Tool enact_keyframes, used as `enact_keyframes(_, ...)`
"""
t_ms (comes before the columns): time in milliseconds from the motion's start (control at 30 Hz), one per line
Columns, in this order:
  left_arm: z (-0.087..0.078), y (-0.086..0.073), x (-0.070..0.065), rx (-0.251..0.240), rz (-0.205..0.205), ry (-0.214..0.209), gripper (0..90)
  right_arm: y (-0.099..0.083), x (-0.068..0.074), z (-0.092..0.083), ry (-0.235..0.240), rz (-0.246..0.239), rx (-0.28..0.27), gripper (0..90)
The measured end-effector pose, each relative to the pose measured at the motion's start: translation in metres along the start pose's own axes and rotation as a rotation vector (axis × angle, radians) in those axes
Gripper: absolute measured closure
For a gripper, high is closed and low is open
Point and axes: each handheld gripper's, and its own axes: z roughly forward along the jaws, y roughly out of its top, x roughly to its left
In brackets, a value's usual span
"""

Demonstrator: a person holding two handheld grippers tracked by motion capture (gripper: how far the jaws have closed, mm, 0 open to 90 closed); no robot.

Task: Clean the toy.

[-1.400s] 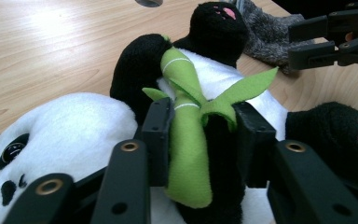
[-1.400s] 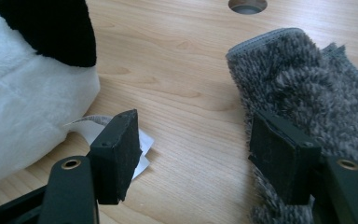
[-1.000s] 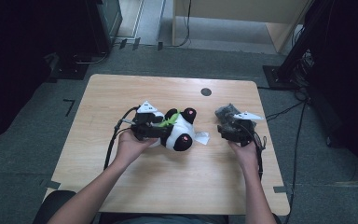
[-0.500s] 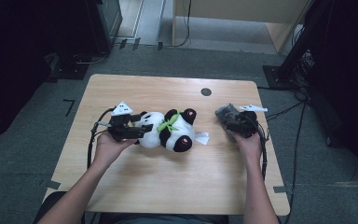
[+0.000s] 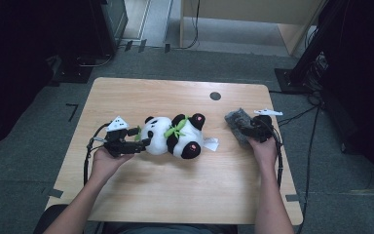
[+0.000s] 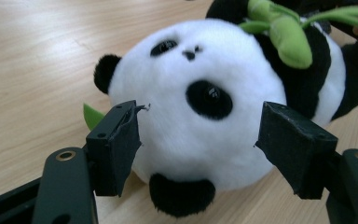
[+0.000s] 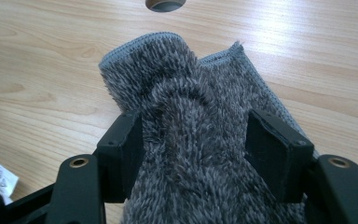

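High view: on the left of the table (image 5: 126, 204) the left gripper (image 5: 137, 140) lies low beside the panda (image 5: 174, 136), a plush toy on its side in the middle of the board, head toward that gripper and feet toward the right. The left gripper view gives the detail: the jaws have just been opening, and they now stand spread on either side of the panda's head (image 6: 196, 102). The left pad (image 6: 116, 144) sits at the cheek and may brush the fur, while the right pad (image 6: 291, 140) stands clear, so nothing is pinched. A green bamboo sprig (image 5: 175, 130) lies across the toy's chest, and a white tag (image 5: 211, 143) sticks out at its far side. Further right, well apart from the toy, the right gripper (image 5: 246, 130) rests on a grey cloth (image 5: 236, 120) near the table's right edge. In the right gripper view its jaws straddle a raised fold of the cloth (image 7: 191, 140); the pile hides the pads' inner faces, so I cannot tell whether they press it.

My reading is that the toy has been set down and let go, or is about to be taken by the head. The next move calls for one choice: close squarely on the head, or back off without dragging fur. The cloth should then come over
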Motion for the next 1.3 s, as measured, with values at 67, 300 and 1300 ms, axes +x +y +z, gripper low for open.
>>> enact_keyframes(67,0.003,-0.003,0.001,-0.003,0.011,0.002,28.5,0.001,0.0,0.001,-0.002,-0.007,0.0,37.6)
enact_keyframes(300,0.013,-0.007,0.007,-0.009,-0.021,-0.024,27.4,0.001,-0.002,0.011,0.007,-0.014,0.04,43.6)
enact_keyframes(1300,0.033,-0.016,0.03,0.027,-0.161,-0.169,15.3,0.003,-0.004,0.014,0.069,0.087,0.107,77.1)
